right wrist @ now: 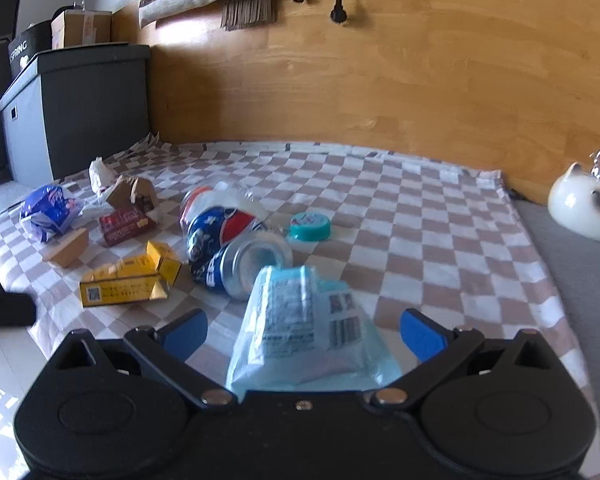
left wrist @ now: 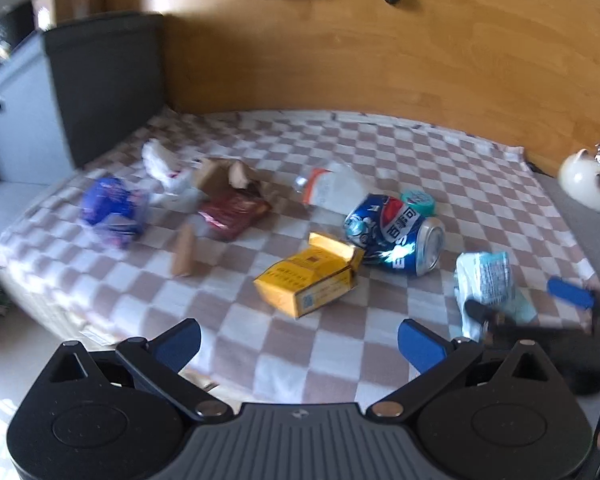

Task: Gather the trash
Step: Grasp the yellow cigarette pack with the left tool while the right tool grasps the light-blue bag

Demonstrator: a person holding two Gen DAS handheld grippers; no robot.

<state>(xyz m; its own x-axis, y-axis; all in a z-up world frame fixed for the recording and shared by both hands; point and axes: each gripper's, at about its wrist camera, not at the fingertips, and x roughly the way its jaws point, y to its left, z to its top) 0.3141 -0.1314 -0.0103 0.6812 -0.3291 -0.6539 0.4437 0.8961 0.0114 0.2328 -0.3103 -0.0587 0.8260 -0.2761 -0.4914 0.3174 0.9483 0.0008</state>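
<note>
Trash lies scattered on a checkered cloth (left wrist: 340,152). A yellow carton (left wrist: 308,276) lies just ahead of my open, empty left gripper (left wrist: 300,344). A crushed blue Pepsi can (left wrist: 396,232) lies beyond it, with a teal lid (left wrist: 418,200) and a clear plastic bottle (left wrist: 332,186) behind. My right gripper (right wrist: 304,334) is open with a light blue plastic packet (right wrist: 300,320) lying between its fingers. That packet (left wrist: 486,280) and the right gripper's fingers (left wrist: 572,292) show at the right in the left wrist view.
A blue wrapper (left wrist: 112,208), white crumpled paper (left wrist: 164,164), brown cardboard box (left wrist: 216,174), dark red packet (left wrist: 236,210) and small tan block (left wrist: 184,252) lie at the left. A white cat figurine (right wrist: 584,204) sits at the right. A dark bin (right wrist: 76,108) stands back left.
</note>
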